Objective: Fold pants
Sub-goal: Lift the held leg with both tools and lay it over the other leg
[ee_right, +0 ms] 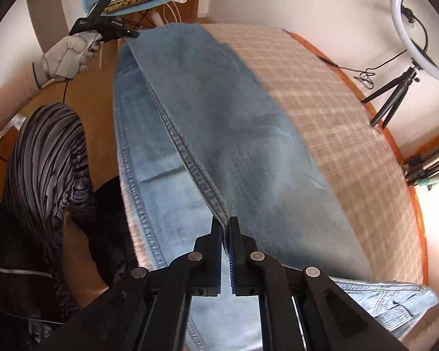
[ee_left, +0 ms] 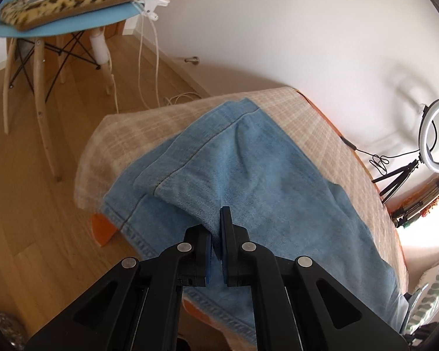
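Light blue denim pants (ee_left: 248,175) lie on a table covered with a beige plaid cloth (ee_left: 322,122). One leg is lifted and folded over the other. My left gripper (ee_left: 218,222) is shut on the hem end of the upper leg. My right gripper (ee_right: 225,228) is shut on the seam edge of the same leg of the pants (ee_right: 219,122), near the waist end. In the right wrist view the left gripper (ee_right: 131,33) shows far off at the leg's other end, held by a gloved hand (ee_right: 70,55).
A blue chair (ee_left: 58,26) with a leopard cushion stands on the wooden floor left of the table. A ring light on a tripod (ee_left: 436,134) stands on the table's far right edge, with a cable. The person's striped sleeve (ee_right: 44,158) is at the left.
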`<state>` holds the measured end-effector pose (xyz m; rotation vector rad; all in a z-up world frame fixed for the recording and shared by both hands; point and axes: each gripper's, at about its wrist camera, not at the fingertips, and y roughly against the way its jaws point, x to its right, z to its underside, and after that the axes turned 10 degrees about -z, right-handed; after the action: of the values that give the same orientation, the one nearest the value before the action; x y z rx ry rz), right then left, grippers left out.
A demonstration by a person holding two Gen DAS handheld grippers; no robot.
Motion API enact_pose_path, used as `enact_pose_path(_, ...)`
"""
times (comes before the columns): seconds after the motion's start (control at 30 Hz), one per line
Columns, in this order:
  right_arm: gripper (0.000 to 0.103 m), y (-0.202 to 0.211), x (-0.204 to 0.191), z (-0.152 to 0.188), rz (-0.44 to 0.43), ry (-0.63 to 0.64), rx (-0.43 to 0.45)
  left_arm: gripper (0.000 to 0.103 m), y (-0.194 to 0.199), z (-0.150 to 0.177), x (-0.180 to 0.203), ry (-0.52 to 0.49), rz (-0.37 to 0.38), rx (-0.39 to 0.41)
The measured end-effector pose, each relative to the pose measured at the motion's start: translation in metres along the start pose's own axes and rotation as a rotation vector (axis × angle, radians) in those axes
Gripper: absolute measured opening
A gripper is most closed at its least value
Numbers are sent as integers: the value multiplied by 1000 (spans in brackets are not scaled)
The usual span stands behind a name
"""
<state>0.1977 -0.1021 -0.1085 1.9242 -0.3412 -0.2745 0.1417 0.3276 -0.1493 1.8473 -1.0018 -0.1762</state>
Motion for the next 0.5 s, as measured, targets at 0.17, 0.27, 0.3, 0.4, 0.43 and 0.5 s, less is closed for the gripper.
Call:
enact_pose_path(0.17,2,-40,-6,8,-20,5,-104,4,-1,4,-10,24,39,8)
enact_pose_path(0.27,2,-40,-1,4,-26,2,-116,8,-1,5,-11,23,63,19)
enact_pose_path(0.3,2,-40,3,1,-21,3,-117,14,-2,5,-15,39,78,22)
enact_pose_path(0.4,2,-38,6,-1,-6,-14,-109,23,-8,1,-26,117,119,22)
enact_pose_path(0.43,2,-38,6,-2,-2,-21,-107,22,-9,-2,-30,139,130,20)
enact_pose_path(0.5,2,-38,2,-3,10,-20,-109,22,-10,-8,-34,158,127,31)
